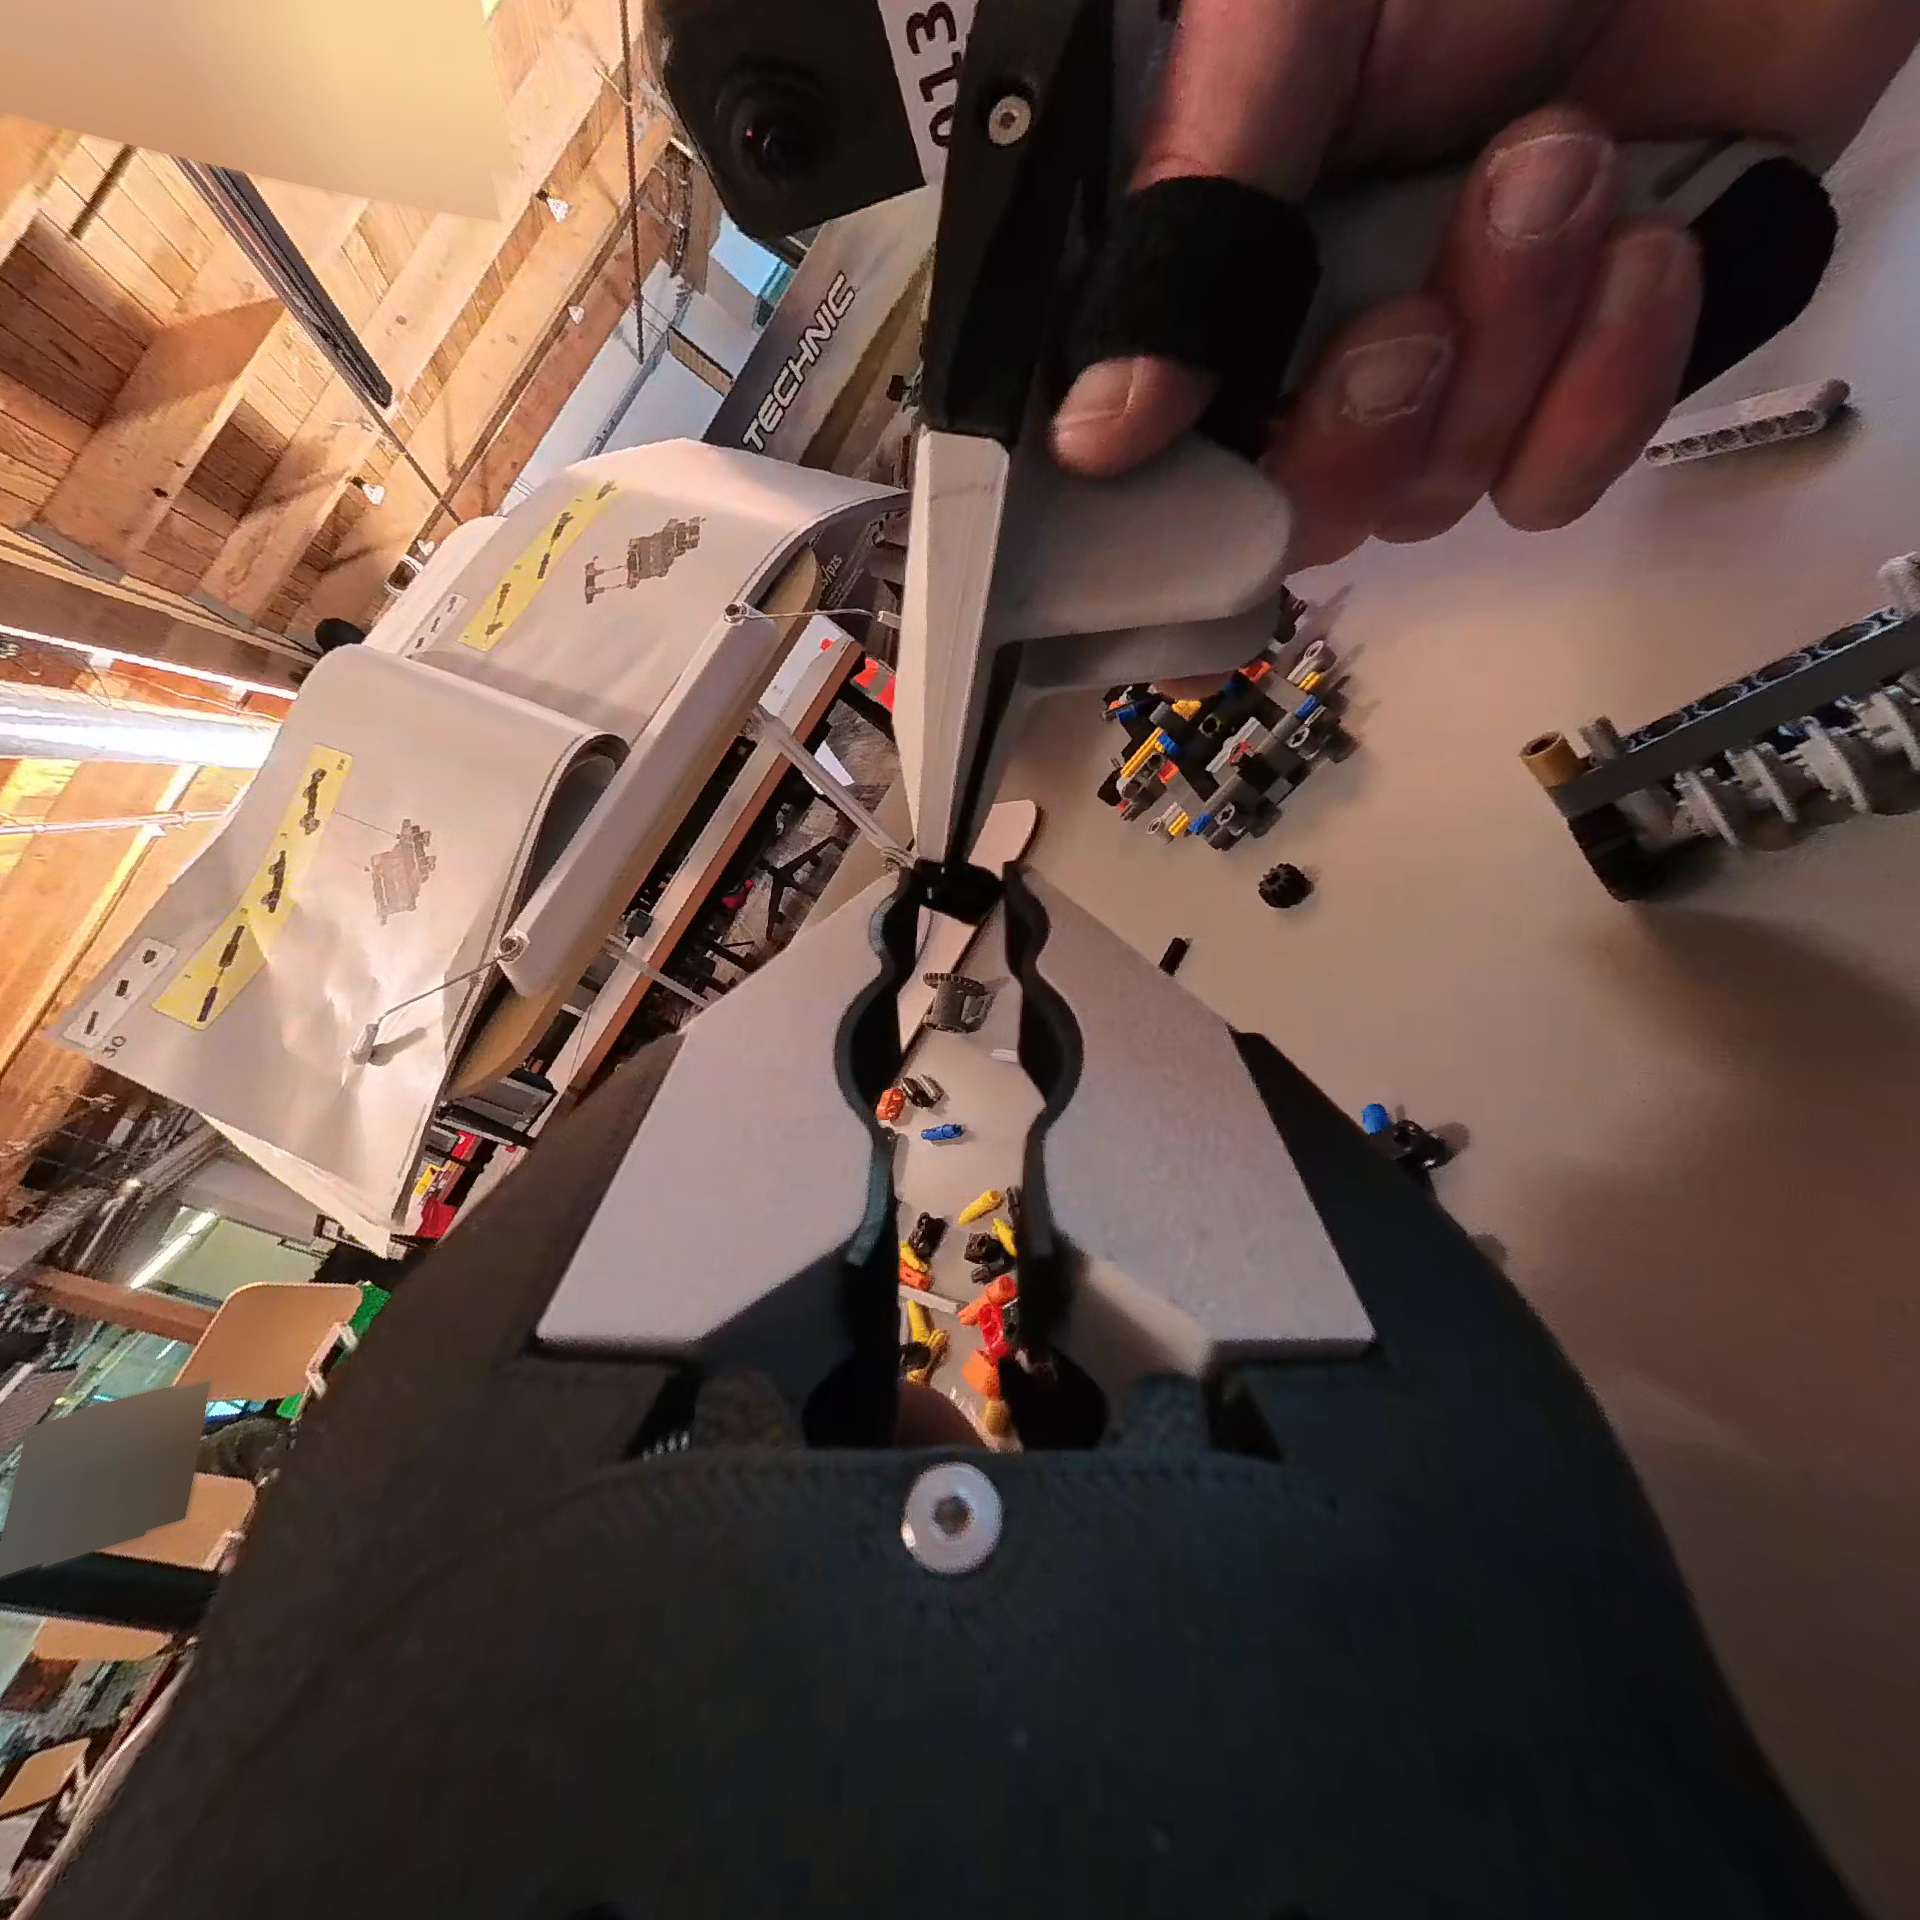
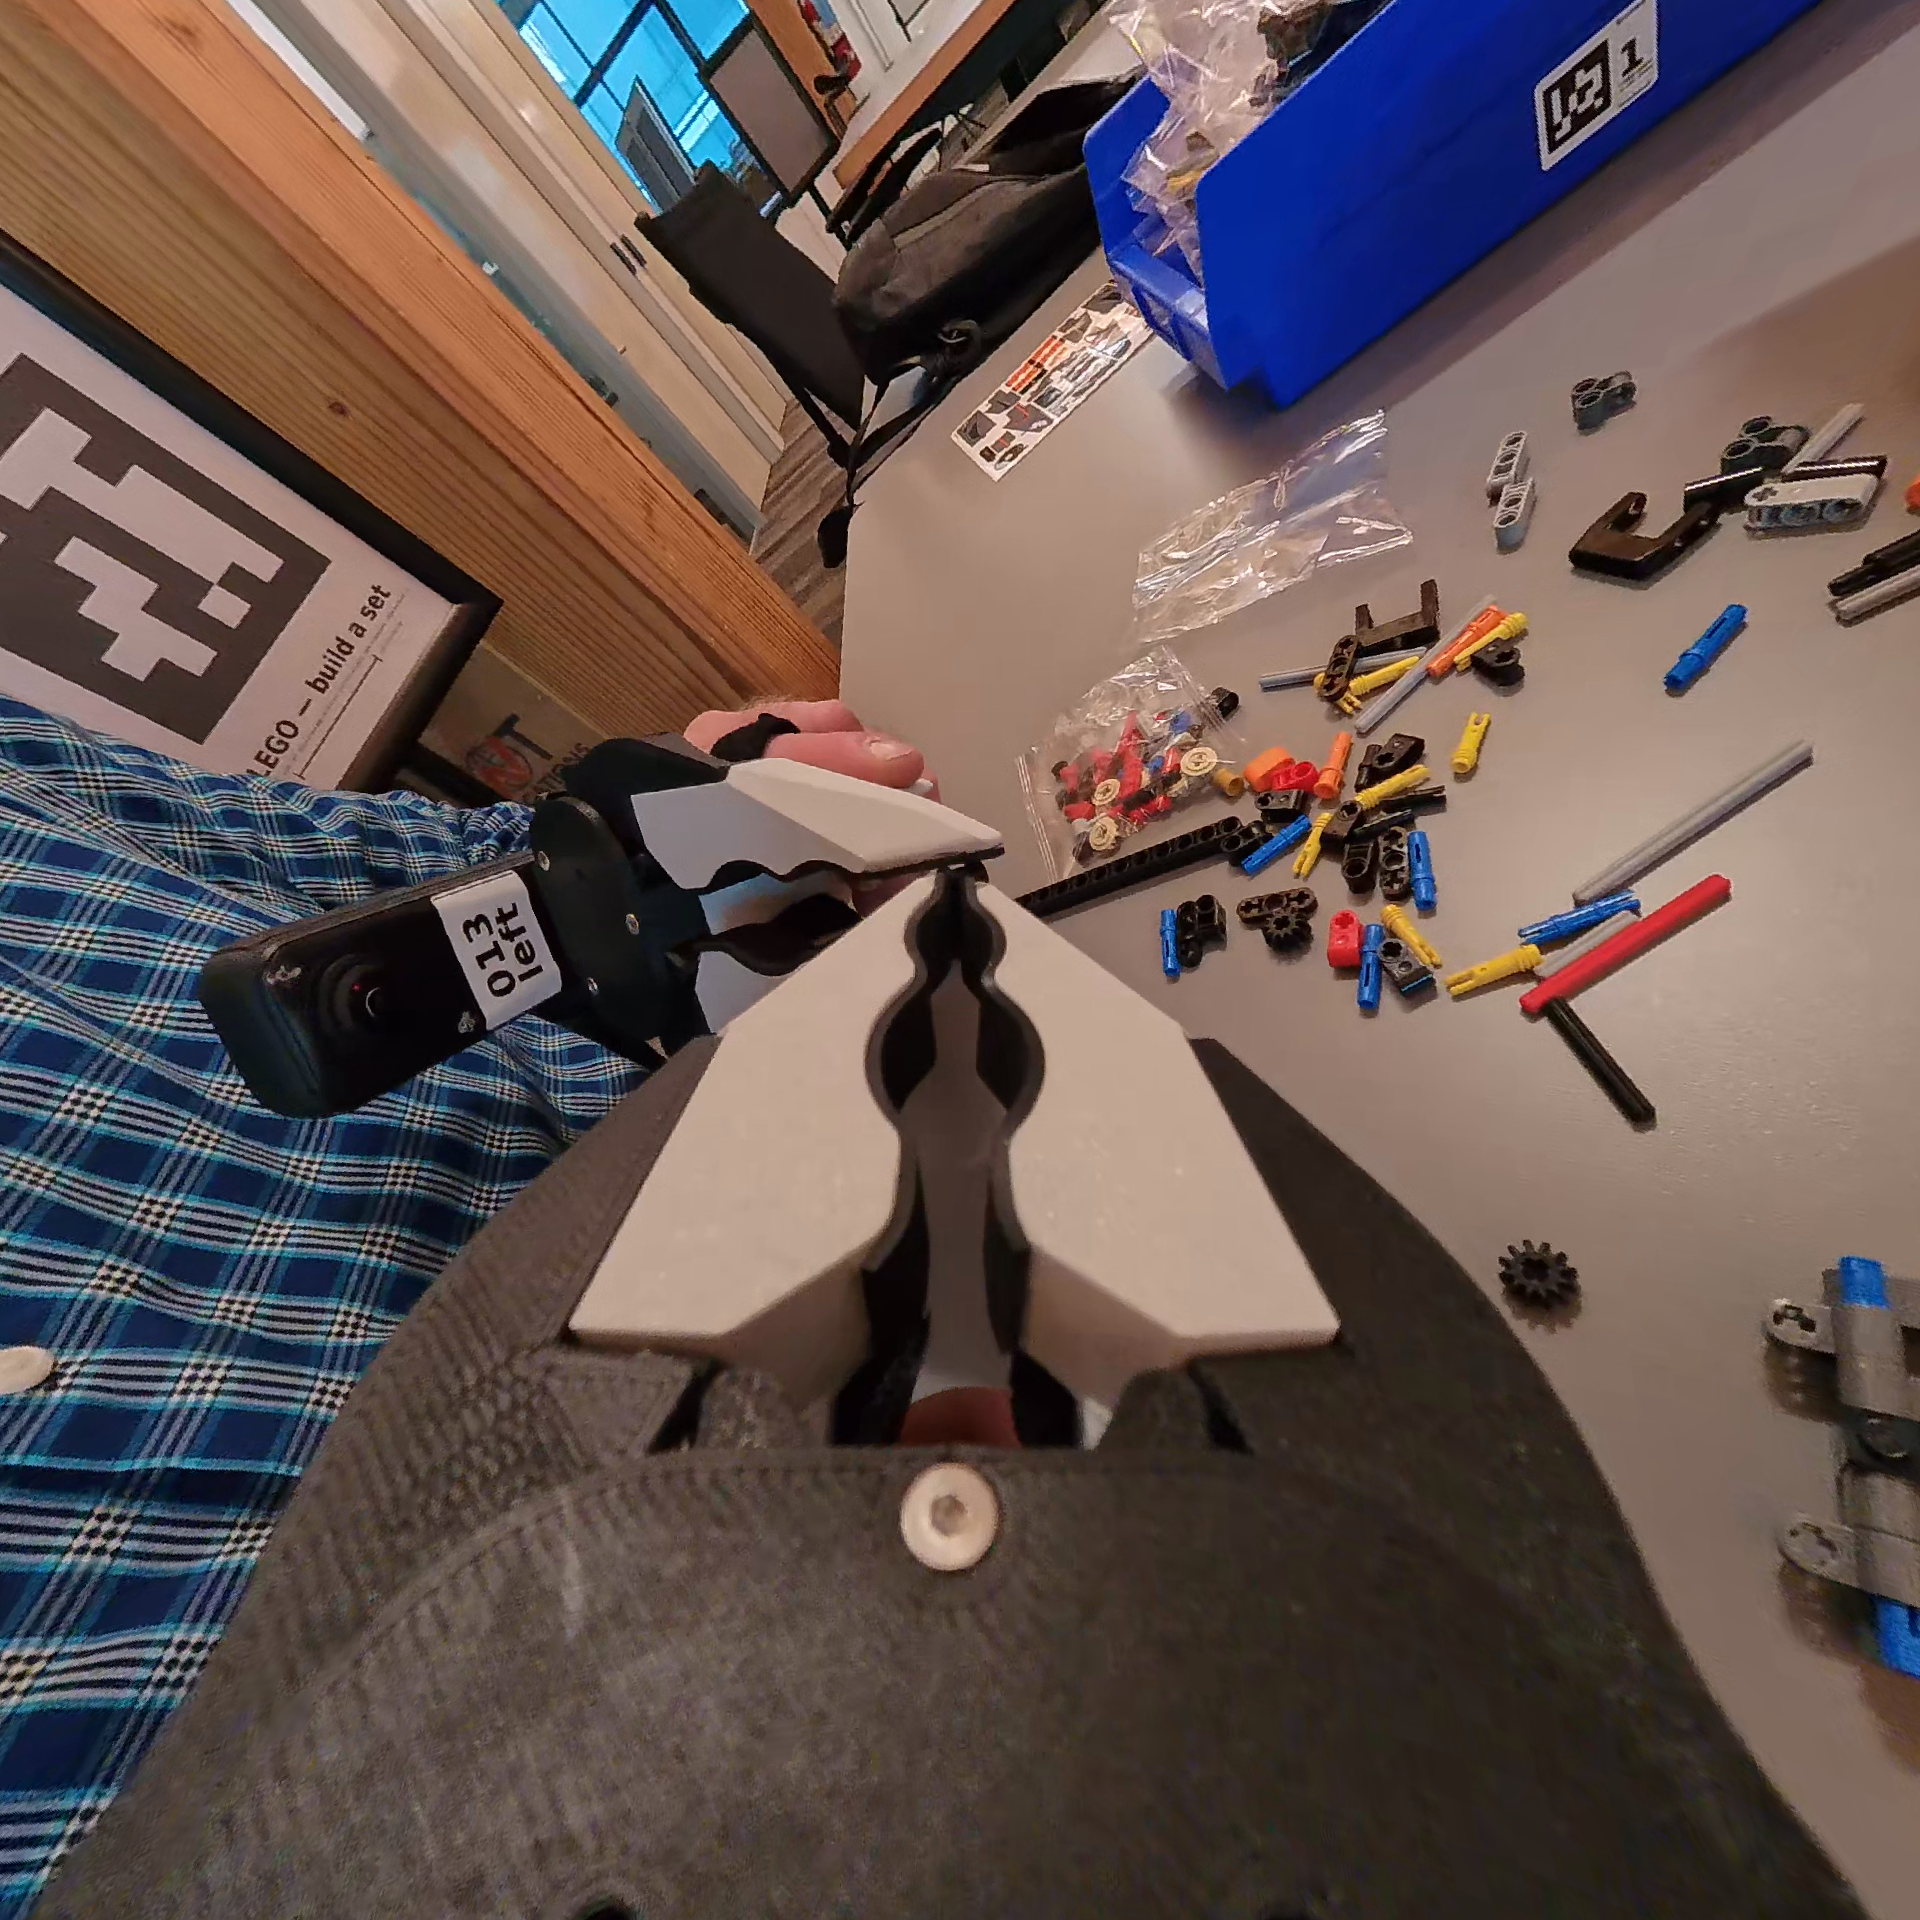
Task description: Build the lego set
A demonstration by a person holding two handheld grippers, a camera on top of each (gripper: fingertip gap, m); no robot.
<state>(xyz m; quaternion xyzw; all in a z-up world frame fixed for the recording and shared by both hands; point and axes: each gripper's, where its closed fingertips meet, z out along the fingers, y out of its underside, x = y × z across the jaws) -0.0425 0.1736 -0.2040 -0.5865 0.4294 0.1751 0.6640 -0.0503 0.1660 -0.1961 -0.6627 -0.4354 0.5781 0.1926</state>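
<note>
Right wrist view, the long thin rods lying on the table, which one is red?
The red rod, lying between the long grey rod above it and the black rod, which touches its lower end. It is the only red one.

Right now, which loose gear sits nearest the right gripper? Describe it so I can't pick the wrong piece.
Start at the grey table in the right wrist view and find the grey-and-blue assembly at its right edge. Just left of it lies a small black gear, alone on bare table. Unlike the pins and connectors in the colourful pile farther off, it is round, toothed and touches nothing.
</note>
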